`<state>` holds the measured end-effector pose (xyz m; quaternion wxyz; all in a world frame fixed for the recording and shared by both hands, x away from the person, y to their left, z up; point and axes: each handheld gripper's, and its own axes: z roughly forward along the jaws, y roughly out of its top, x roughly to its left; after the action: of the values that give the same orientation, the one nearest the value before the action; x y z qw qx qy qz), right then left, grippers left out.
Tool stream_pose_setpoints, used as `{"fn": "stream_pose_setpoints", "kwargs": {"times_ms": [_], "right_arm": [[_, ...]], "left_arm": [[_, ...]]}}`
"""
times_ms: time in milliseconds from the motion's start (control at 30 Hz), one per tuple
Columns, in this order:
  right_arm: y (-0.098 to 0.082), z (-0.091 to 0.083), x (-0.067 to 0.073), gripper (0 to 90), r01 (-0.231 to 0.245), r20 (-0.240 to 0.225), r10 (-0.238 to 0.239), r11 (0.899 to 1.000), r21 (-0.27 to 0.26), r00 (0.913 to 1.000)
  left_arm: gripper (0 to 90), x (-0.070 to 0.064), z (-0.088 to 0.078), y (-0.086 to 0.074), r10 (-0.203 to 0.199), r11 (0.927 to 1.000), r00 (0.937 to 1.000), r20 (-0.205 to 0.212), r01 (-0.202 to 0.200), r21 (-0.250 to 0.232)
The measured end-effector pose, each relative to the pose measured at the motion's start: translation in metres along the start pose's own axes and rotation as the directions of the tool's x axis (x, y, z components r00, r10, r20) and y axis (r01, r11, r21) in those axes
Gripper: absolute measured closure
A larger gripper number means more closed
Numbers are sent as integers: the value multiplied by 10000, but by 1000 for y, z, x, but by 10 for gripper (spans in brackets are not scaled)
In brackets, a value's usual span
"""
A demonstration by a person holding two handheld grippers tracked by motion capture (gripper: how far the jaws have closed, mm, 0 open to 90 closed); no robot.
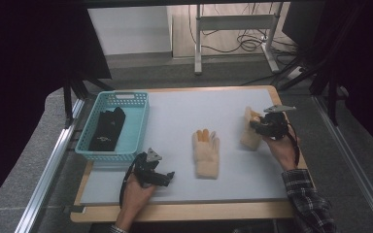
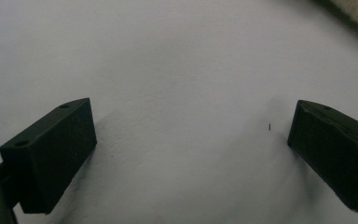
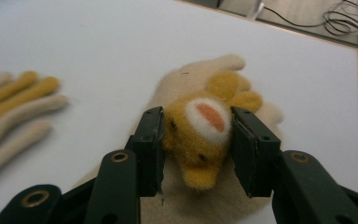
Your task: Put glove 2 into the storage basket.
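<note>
Near the desk's [image 1: 175,189] right edge, the right tongs [image 3: 196,140] pinch the soft, light fleece glove [image 3: 205,93] by its plush yellow animal patch, which should squash easily, while the left tongs [image 2: 186,154] gape wide.

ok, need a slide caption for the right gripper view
Right tool clamps the yellow plush animal face on a cream glove; its mate lies flat on the white table.

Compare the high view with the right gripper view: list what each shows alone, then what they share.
High view alone: the teal basket holding a black item, and the left gripper resting open on the mat. Right gripper view alone: the yellow animal face clamped between its jaws. Shared: the right gripper, its held glove, the flat glove, the white mat.
</note>
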<state>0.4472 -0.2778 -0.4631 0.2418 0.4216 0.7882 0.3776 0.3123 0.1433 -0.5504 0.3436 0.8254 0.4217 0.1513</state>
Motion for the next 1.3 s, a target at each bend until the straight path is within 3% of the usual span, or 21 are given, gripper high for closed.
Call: {"fn": "stream_pose_setpoints", "kwargs": {"times_ms": [300, 500, 633, 800, 900, 1067, 1167, 1300], "right_arm": [[12, -25, 39, 563, 300, -1067, -345, 9986, -434, 9937], [19, -39, 70, 563, 644, -1782, -750, 9958, -650, 9811], [20, -42, 93, 563, 834, -2312, -981, 9939, -724, 9679], [21, -34, 124, 562, 1189, -2794, -1284, 9916, -507, 9516], [20, -23, 140, 562, 1551, -2723, -1591, 9872, -363, 9490], [16, -1, 158, 560, 1734, -2904, -1645, 9848, 50, 9427], [10, 11, 166, 554, 1790, -3056, -1541, 9823, 550, 9396], [-2, 19, 173, 536, 1979, -2954, -1598, 9747, 1037, 9419]], "left_arm": [[11, 0, 0, 0, 2, 10000, 10000, -1, -2, 9], [11, 0, 0, 0, -7, 10000, 10000, -10, 7, -11], [11, 0, 0, 0, -34, 10000, 10000, -11, 34, -32], [11, 0, 0, 0, -3, 10000, 10000, -11, 3, -8], [11, 0, 0, 0, -1, 10000, 10000, -10, 1, -10], [11, 0, 0, 0, 3, 10000, 10000, -9, -3, -13], [11, 0, 0, 0, 0, 10000, 10000, -8, 0, -14], [11, 0, 0, 0, -37, 10000, 10000, -1, 37, -50]]}}
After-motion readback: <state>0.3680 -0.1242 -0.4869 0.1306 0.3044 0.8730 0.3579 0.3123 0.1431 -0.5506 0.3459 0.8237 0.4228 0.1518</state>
